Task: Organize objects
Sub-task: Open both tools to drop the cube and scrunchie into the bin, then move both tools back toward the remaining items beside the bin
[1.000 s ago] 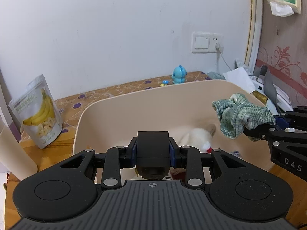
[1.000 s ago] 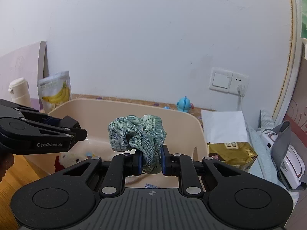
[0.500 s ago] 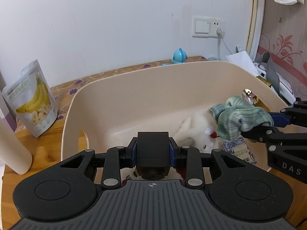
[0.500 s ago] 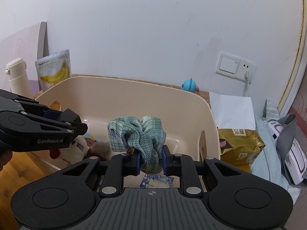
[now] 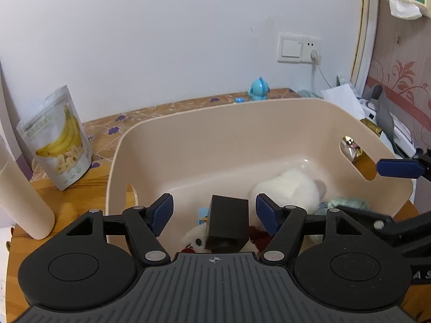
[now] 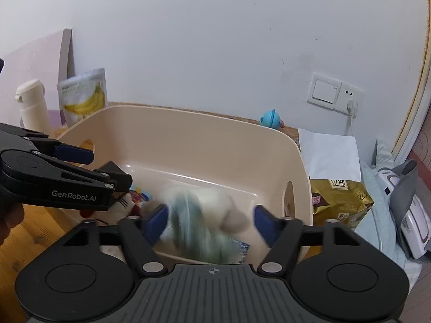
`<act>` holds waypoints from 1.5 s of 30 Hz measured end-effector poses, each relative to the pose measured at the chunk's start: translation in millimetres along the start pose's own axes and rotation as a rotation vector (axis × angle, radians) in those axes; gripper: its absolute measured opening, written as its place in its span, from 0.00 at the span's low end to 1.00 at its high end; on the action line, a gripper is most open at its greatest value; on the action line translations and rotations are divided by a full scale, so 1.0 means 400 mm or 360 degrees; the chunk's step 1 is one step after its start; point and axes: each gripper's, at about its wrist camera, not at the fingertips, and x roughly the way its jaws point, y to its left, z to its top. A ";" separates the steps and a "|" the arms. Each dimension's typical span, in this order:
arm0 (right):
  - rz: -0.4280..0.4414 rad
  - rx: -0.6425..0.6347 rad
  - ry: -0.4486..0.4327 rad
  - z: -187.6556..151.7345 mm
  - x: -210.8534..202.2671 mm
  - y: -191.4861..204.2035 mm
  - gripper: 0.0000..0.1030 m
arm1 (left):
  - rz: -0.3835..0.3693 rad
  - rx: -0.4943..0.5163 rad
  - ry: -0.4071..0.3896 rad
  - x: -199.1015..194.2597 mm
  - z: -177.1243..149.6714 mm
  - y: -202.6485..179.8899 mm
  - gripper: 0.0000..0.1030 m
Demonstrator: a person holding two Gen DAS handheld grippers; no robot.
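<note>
Left gripper (image 5: 214,211): your jaws have just been opening and now stand wide; the black box (image 5: 227,224) is between the pads but they no longer press on it, so it is let go, low in the centre of the left wrist view.
Right gripper (image 6: 208,222): your jaws have just been opening too; half a second ago they pinched the green checked cloth (image 6: 198,222), which now shows as a blur between the spread pads, free of them.
Where the things are: both are over the inside of the beige bin (image 5: 242,123), beside the white plush toy (image 5: 287,188) already in it.
Meaning for the task: I judge both drops done.
Left outside: the banana snack pouch (image 5: 58,138) at middle left and the gold packet (image 6: 340,202) at right.
</note>
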 end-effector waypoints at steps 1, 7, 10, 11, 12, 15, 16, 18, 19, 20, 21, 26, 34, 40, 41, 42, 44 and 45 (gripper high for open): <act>0.0007 0.0005 -0.0004 0.001 -0.004 -0.001 0.83 | 0.0001 -0.0004 -0.0008 -0.007 0.001 0.002 0.68; 0.0003 0.0033 -0.0064 0.004 -0.041 -0.003 0.96 | 0.0011 -0.0037 -0.0067 -0.053 0.006 0.009 0.75; 0.0011 0.0066 -0.0094 0.007 -0.061 -0.009 0.99 | 0.0015 -0.0051 -0.0089 -0.073 0.007 0.010 0.76; 0.0009 0.0070 -0.0102 0.006 -0.068 -0.011 0.99 | 0.0015 -0.0054 -0.0097 -0.080 0.007 0.010 0.76; 0.0007 0.0073 -0.0111 0.006 -0.075 -0.011 0.99 | 0.0015 -0.0056 -0.0103 -0.087 0.006 0.011 0.76; 0.0004 0.0083 -0.0133 0.001 -0.095 -0.013 1.00 | 0.0019 -0.0058 -0.0121 -0.107 0.003 0.010 0.77; 0.0003 0.0086 -0.0138 0.000 -0.102 -0.013 1.00 | 0.0018 -0.0058 -0.0127 -0.114 0.001 0.010 0.77; -0.0004 0.0091 -0.0146 -0.004 -0.115 -0.014 1.00 | 0.0016 -0.0061 -0.0139 -0.131 -0.004 0.011 0.77; -0.0007 0.0093 -0.0150 -0.006 -0.120 -0.013 1.00 | 0.0015 -0.0062 -0.0146 -0.140 -0.006 0.012 0.77; -0.0009 0.0095 -0.0152 -0.007 -0.125 -0.012 1.00 | 0.0014 -0.0062 -0.0153 -0.149 -0.009 0.011 0.77; -0.0010 0.0097 -0.0155 -0.010 -0.130 -0.011 1.00 | 0.0013 -0.0061 -0.0158 -0.156 -0.012 0.012 0.77; -0.0020 0.0102 -0.0164 -0.026 -0.158 -0.005 1.00 | 0.0012 -0.0062 -0.0174 -0.192 -0.036 0.014 0.78; -0.0030 0.0100 -0.0152 -0.063 -0.193 0.013 1.00 | 0.0010 -0.0054 -0.0174 -0.236 -0.090 0.021 0.78; -0.0027 0.0110 -0.0128 -0.100 -0.206 0.025 1.00 | 0.0012 -0.0043 -0.0156 -0.257 -0.133 0.027 0.78; -0.0026 0.0108 -0.0118 -0.107 -0.205 0.027 1.00 | 0.0011 -0.0042 -0.0152 -0.261 -0.141 0.027 0.78; -0.0026 0.0108 -0.0107 -0.114 -0.204 0.030 1.00 | 0.0009 -0.0042 -0.0147 -0.262 -0.147 0.027 0.78; -0.0024 0.0109 -0.0091 -0.125 -0.202 0.034 1.00 | 0.0006 -0.0039 -0.0140 -0.266 -0.160 0.028 0.78; -0.0022 0.0109 -0.0082 -0.131 -0.201 0.037 1.00 | 0.0004 -0.0037 -0.0134 -0.266 -0.165 0.028 0.78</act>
